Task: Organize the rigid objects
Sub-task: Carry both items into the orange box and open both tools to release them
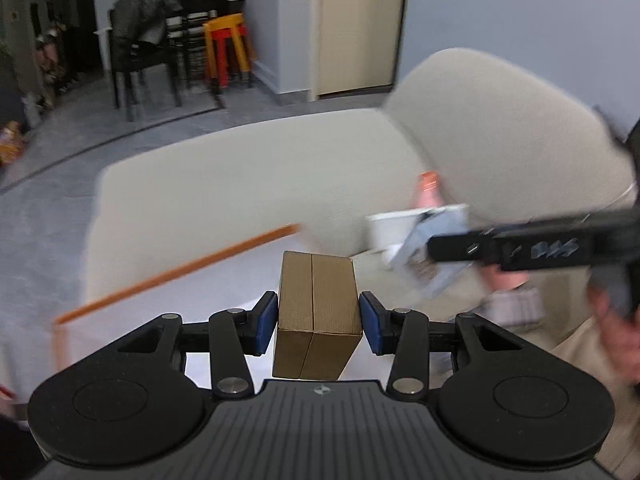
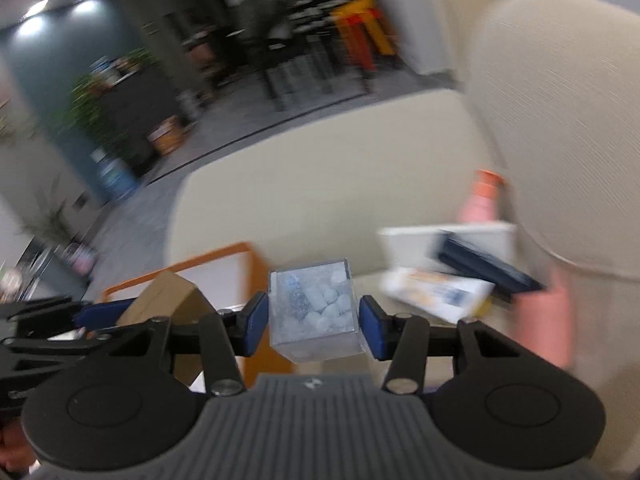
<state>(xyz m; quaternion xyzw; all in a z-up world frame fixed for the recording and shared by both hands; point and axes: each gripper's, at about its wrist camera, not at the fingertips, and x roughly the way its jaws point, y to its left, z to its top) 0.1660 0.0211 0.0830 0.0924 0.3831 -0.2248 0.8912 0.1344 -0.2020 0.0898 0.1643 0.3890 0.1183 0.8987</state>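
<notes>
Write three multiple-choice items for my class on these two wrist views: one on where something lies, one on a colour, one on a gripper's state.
1. Where is the orange-rimmed tray?
A. behind the sofa backrest
B. left of the clear box, by the sofa
C. on the stacked stools

2. What colour is the box in the left gripper?
A. gold-brown
B. white
C. red

3. What is the right gripper doing?
A. hanging open and empty
B. gripping a book
C. gripping a clear box of pale pebbles

Answers: 1 B, its rim shows left of the box; 2 A, ribbed gold faces show; 3 C, both blue pads press its sides.
</notes>
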